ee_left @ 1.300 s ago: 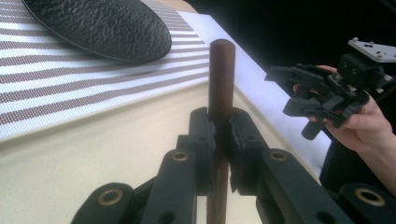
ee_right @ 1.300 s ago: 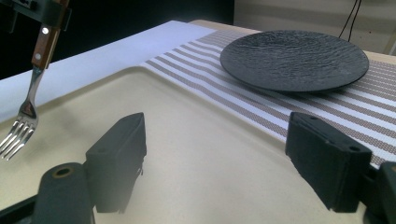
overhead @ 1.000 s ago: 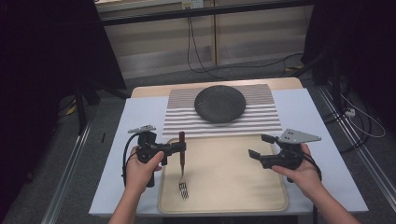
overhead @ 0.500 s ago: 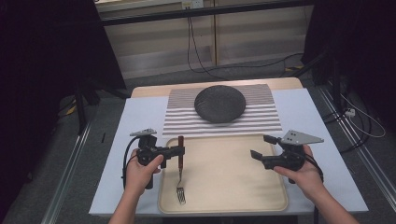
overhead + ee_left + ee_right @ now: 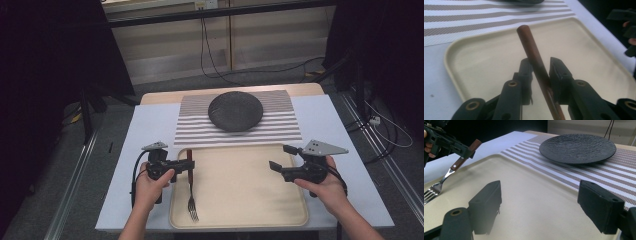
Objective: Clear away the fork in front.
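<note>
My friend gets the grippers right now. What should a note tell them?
Left gripper: jaws shut on the fork by its brown handle; the tines look to rest on the tray.
Right gripper: open, holding nothing, over the tray's right part.
The black plate sits bare on the striped mat beyond the tray.
Done: fork gripped.
Left: probably lift the fork and lay it by the plate.

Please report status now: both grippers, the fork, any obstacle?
Left gripper shut on fork handle, tines low over tray. Right gripper open, holding nothing, over tray. Plate beyond on striped mat; nothing blocking.
</note>
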### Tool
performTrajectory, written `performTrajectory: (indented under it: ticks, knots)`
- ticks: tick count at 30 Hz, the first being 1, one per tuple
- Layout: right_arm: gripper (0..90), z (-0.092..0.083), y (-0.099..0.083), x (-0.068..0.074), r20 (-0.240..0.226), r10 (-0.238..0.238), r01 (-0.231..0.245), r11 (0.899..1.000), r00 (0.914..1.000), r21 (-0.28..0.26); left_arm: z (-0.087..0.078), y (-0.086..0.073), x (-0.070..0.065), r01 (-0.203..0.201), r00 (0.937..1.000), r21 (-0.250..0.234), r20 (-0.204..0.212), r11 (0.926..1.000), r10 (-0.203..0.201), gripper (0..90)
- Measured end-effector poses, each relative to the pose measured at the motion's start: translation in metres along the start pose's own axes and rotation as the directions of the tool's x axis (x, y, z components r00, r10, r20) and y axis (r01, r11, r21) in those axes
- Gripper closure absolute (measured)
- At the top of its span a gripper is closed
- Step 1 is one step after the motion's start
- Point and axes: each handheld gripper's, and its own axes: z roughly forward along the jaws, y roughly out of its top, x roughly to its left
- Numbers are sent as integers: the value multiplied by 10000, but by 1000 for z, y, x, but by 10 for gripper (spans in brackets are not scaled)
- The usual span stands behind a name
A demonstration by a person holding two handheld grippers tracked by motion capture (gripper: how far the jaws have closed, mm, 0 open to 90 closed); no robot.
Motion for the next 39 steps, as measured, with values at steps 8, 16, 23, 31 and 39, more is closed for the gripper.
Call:
performTrajectory:
  ticks: [8, 16, 23, 31, 39]
  knots:
    - [189, 0, -1, 0, 25, 50, -50, 10000, 10000, -9, 10, -5, 5, -96, 9993, 101, -350, 9999, 100, 679]
    - [187, -1, -3, -1, 1, 93, -93, 10000, 10000, -34, 15, -9, 10, -179, 9983, 377, -551, 9991, 200, 663]
    - [188, 0, -4, -1, 2, 120, -120, 9999, 9999, -35, 13, -13, 15, -63, 9964, 366, -846, 9993, 94, 657]
    - [187, 0, -4, -1, -5, 109, -109, 9999, 9999, -6, 12, -16, 19, 40, 9948, 394, -1023, 9992, 0, 650]
    - [186, -1, -4, -2, 4, 112, -112, 9999, 9999, -7, 11, -18, 21, 81, 9920, 221, -1265, 9997, -52, 644]
